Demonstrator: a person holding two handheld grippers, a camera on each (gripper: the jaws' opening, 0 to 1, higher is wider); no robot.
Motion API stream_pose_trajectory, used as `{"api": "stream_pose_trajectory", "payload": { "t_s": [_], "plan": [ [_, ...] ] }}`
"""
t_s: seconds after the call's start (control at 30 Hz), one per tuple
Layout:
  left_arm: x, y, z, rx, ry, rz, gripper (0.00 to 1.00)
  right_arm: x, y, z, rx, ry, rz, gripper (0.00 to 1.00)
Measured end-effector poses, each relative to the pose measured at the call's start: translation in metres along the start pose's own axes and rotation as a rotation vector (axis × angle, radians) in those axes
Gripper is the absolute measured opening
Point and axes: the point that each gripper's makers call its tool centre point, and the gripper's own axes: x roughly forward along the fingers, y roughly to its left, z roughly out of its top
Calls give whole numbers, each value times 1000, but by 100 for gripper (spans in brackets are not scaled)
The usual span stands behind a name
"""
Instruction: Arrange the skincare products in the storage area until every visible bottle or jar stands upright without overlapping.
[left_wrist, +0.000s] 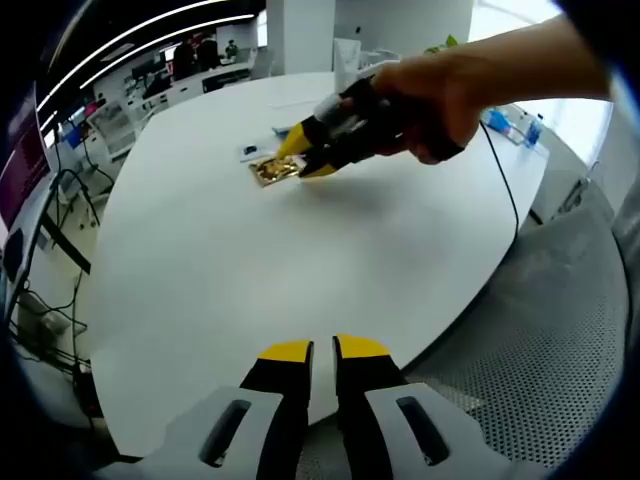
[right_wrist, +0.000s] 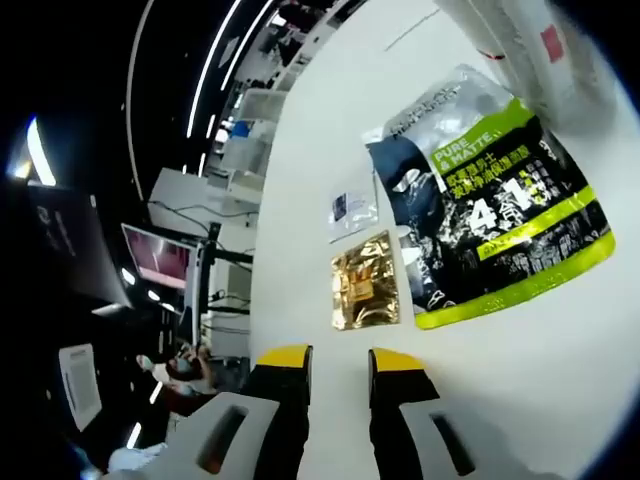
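Note:
A gold foil sachet (right_wrist: 365, 280) lies flat on the white table (right_wrist: 330, 120), just ahead of my right gripper (right_wrist: 338, 352), whose jaws stand slightly apart and hold nothing. To its right lies a large black and green pouch (right_wrist: 490, 210), and beyond it a small clear sachet (right_wrist: 352, 210). In the left gripper view a hand holds the right gripper (left_wrist: 290, 160) low over the gold sachet (left_wrist: 275, 170). My left gripper (left_wrist: 323, 345) hangs over the table's near edge, jaws together and holding nothing.
A white upright object (right_wrist: 520, 40) stands past the pouch. Blue items (left_wrist: 510, 122) and a black cable (left_wrist: 505, 180) lie at the table's far right. A perforated grey chair (left_wrist: 560, 340) sits beside the table edge. Desks and screens fill the background.

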Motion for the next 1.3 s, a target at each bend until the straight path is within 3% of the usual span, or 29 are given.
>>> {"api": "stream_pose_trajectory", "payload": {
  "t_s": [0.1, 0.17, 0.27, 0.4, 0.43, 0.53, 0.67, 0.73, 0.8, 0.97, 1.03, 1.2, 1.3],
  "plan": [
    [0, 0, -1, 3, 3, -2, 3, 0, 6, 1, -68, 19, 5, 19],
    [0, 0, 0, 1, 2, -2, 3, -1, 6, 7, -173, 3, -20, 22],
    [0, 0, 0, 2, 2, -2, 3, -1, 10, 10, -309, 32, -36, 22],
    [0, 0, 0, 3, 2, -2, 3, -2, 19, 23, -641, 100, -101, 24],
    [0, 0, 0, 4, 3, -1, 3, -2, 20, 23, -674, 116, -105, 24],
    [0, 0, 0, 3, 3, -2, 3, 0, 32, 36, -904, 166, -130, 24],
    [0, 0, 0, 3, 2, -1, 3, 3, 36, 49, -1000, 208, -139, 27],
    [0, 0, 0, 2, 1, 0, 3, 3, 28, 60, -1134, 251, -188, 27],
    [0, 0, 0, 3, 0, 1, 3, 3, 24, 64, -1196, 291, -206, 28],
    [0, 0, -1, 1, 4, -1, 3, 1, 9, 79, -1413, 463, -248, 34],
    [1, 0, -1, 2, 8, -2, 3, 0, 5, 83, -1453, 499, -256, 34],
    [1, -1, -2, 2, 10, -4, 3, -2, -13, 94, -1592, 684, -298, 31],
    [1, -1, -2, 1, 12, -5, 3, 4, -15, 95, -1605, 709, -300, 25]
  ]
}}
